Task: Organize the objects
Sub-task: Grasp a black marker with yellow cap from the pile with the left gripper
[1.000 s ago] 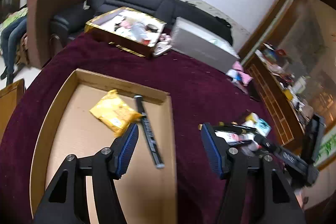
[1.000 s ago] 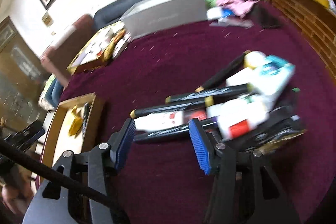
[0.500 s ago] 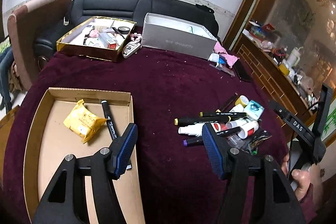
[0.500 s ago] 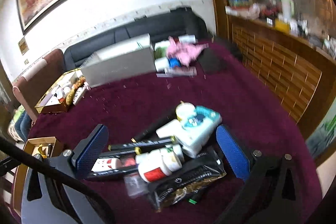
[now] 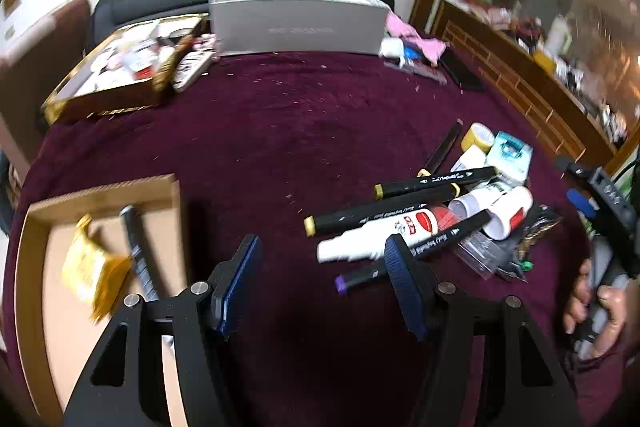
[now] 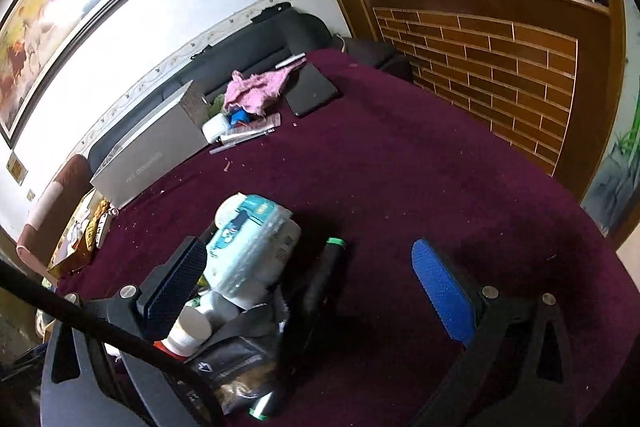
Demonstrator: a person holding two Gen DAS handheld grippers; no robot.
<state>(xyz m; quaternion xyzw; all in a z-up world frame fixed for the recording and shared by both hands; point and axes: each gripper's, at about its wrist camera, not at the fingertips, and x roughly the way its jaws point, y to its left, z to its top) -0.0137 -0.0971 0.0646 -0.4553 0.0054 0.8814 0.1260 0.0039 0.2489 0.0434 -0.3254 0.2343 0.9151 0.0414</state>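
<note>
1. The right gripper now stands spread as wide as it goes, where a second ago its blue pads were much nearer together; nothing is pinched between them; it has swung over the right end of the pile, so that the pale blue tissue pack sits at lower centre of the right wrist view just beside the left pad, with a black green-tipped marker lying in the gap.

2. The left gripper keeps the same half-spread gap and holds nothing; it has drifted away from the cardboard tray, which has slid to the lower left of the left wrist view, toward the pile at centre right.

3. The pile of black markers, a white tube with a red label, small white bottles and dark foil packets lies on the purple cloth, well apart from the tray; a purple-tipped marker lies just beside the left gripper's right pad.

4. The tray holds only a yellow packet and one dark pen; most of the sorting looks undone.

5. The person's hand on the right tool shows at the right edge of the left wrist view.

6. My reading: the wide spread prepares a grab at something bulky, likely the tissue pack, though the green-tipped marker is as near; the left tool seems headed for a marker.
</note>
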